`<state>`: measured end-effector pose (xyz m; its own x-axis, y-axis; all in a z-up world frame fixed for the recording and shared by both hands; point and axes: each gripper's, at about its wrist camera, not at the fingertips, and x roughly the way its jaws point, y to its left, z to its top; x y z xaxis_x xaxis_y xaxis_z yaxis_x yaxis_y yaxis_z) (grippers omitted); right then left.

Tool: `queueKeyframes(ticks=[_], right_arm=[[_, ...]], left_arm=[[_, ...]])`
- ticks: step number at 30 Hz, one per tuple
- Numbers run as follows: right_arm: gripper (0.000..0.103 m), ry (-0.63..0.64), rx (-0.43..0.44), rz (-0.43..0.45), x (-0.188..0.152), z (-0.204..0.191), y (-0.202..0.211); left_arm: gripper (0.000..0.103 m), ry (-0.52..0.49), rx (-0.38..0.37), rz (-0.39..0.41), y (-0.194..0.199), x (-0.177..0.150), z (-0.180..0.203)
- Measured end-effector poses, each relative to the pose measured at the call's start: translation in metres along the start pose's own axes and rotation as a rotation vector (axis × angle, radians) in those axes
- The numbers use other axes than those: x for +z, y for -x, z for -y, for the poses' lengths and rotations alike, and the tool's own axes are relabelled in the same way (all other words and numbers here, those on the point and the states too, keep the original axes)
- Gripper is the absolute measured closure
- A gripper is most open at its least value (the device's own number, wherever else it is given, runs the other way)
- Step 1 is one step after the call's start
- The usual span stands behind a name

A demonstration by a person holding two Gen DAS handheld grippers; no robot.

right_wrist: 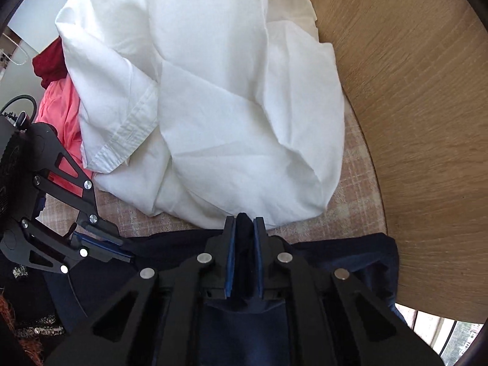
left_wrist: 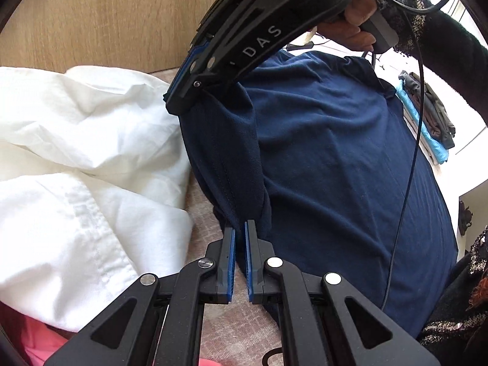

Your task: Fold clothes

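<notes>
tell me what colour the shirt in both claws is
Navy blue shirt, plain with no pattern; it shows best in the left wrist view.

Count, both views:
- 2 two-finger grippers: left gripper [left_wrist: 240, 228], right gripper [right_wrist: 244, 222].
- 1 navy shirt [left_wrist: 329, 158].
- 1 heap of white cloth [right_wrist: 213, 97]; number of separate pieces in it not discernible.
- 1 pink garment [right_wrist: 62, 106].
- 1 dark red garment [right_wrist: 50, 62].
- 1 pale checked cover [right_wrist: 350, 189] under the clothes.
- 1 wooden panel [right_wrist: 411, 91].
- 1 stack of folded items [left_wrist: 430, 116] in the background; count inside unclear.
- 1 black cable [left_wrist: 408, 183].
- 1 hand [left_wrist: 357, 21] visible.
</notes>
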<state>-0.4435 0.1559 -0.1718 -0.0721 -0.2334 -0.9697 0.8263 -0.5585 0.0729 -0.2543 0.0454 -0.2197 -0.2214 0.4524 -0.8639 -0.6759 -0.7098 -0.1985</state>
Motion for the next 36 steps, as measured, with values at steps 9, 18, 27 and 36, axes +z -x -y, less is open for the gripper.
queueKeyframes(ticks=[9, 18, 27, 36], right_arm=[[0.092, -0.063, -0.059, 0.194, 0.073, 0.008, 0.012], [0.068, -0.239, -0.004, 0.286, 0.075, 0.037, 0.048], [0.06, -0.444, -0.164, 0.285, -0.053, 0.071, 0.081], [0.06, -0.457, -0.282, 0.098, -0.125, 0.135, 0.032]], left_arm=[[0.099, 0.115, 0.182, 0.058, 0.043, 0.0, -0.048], [0.097, 0.109, 0.176, 0.062, 0.046, 0.018, -0.045], [0.07, 0.059, 0.263, 0.047, 0.016, 0.092, -0.063], [0.07, 0.122, 0.228, 0.002, -0.013, 0.107, -0.09]])
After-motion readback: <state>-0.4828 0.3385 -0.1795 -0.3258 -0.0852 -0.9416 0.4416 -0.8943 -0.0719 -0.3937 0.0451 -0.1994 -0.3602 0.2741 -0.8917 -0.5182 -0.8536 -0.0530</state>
